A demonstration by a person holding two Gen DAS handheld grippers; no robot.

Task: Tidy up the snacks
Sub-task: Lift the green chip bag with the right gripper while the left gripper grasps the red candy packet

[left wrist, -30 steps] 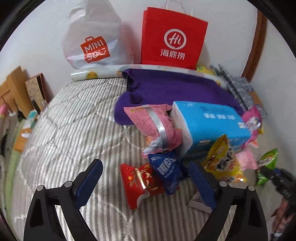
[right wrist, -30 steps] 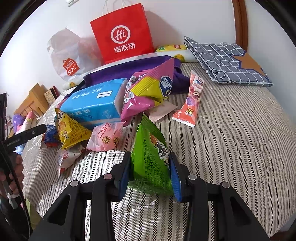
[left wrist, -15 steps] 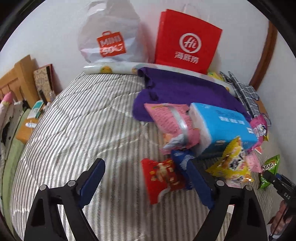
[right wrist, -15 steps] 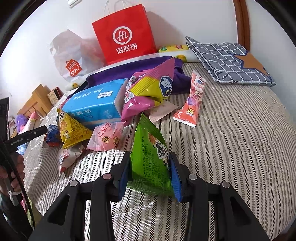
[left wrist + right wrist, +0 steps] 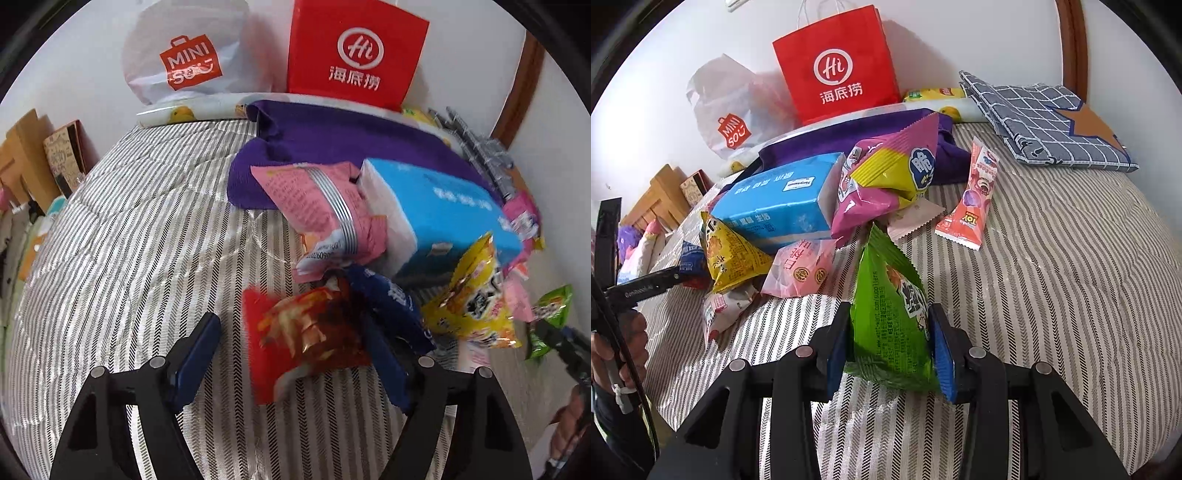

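The right gripper (image 5: 891, 350) is clenching a green snack packet (image 5: 892, 325) between its jaws, low in the centre of the right wrist view, just above the striped bed (image 5: 1052, 277). The left gripper (image 5: 295, 354) is standing with its jaws released and wide apart at the bottom of the left wrist view, with a red snack packet (image 5: 306, 339) sitting between them; whether the right-hand jaw is touching it, I cannot tell.

Judging by the layout, the sorting is only beginning. Most snacks are lying in a loose heap in the middle of both frames, around a blue tissue pack (image 5: 783, 199): a pink and yellow bag (image 5: 886, 181), a yellow packet (image 5: 731, 254), a dark blue packet (image 5: 388, 302). A slim pink stick pack (image 5: 971, 199) is lying apart, right of centre. The red paper bag (image 5: 838, 62) and the white plastic bag (image 5: 188, 55) are standing at the top of the frames, apparently still waiting to receive anything.
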